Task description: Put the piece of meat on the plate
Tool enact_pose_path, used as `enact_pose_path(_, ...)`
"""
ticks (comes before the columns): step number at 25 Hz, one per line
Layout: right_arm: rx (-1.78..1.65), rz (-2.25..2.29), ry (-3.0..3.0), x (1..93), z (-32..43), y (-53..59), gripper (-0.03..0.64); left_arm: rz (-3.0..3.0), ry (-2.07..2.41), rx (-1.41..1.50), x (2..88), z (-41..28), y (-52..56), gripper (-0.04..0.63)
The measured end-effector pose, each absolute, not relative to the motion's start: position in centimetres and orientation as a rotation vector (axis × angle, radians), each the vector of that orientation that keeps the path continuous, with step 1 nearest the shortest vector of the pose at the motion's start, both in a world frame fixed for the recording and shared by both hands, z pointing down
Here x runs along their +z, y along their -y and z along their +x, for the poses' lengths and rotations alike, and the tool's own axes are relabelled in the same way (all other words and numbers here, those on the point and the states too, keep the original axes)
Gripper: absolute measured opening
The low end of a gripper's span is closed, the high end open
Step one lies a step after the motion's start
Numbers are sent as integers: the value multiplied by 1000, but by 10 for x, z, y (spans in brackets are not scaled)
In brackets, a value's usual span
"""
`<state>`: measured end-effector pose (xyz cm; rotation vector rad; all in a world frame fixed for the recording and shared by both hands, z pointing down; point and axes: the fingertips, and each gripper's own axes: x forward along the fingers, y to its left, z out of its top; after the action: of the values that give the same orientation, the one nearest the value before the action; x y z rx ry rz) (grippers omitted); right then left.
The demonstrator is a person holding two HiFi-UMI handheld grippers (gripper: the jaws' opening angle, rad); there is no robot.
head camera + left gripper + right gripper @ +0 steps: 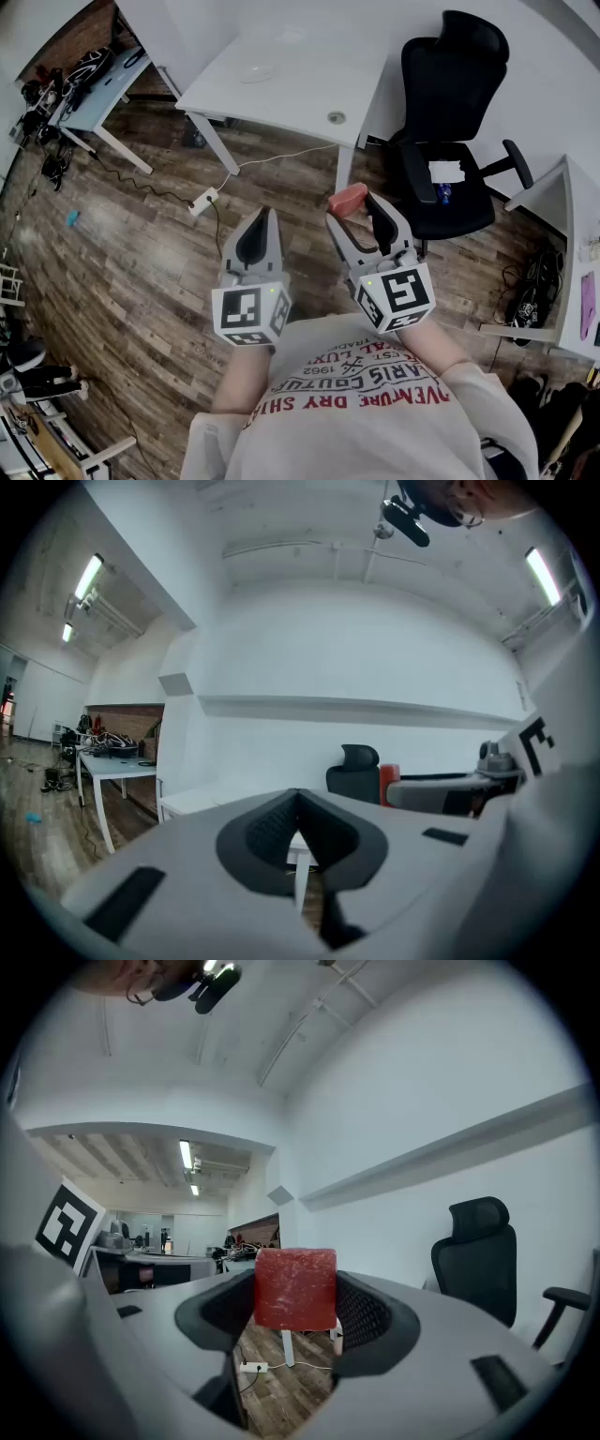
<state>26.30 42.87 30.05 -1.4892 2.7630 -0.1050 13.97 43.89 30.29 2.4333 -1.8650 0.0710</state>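
Looks like the carry step. The right gripper (354,214) is clamped on the meat (347,199), up in the air over the floor and well short of the counter (309,89). The left gripper (262,221) is closed on nothing. The plate (257,70) sits toward the counter's left edge, so the next move is probably to get the meat over it, lower it, then let go.

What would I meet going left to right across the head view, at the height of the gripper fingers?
Power strip → left gripper → piece of meat → black office chair
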Motion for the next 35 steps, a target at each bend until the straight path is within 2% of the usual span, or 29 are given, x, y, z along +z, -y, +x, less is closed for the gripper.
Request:
enact_pose_path(20, -107, -1458, -2763, 294, 260, -402, 275, 2418, 1821, 107, 309, 137, -416, 5)
enact_pose_path(27, -106, -1430, -2766, 292, 229, -366, 275, 2400, 1812, 100, 318, 99, -382, 5)
enact_pose_path(35, -123, -1485, -2772, 290, 160, -295, 275, 2400, 1785, 66, 310, 22, -308, 5)
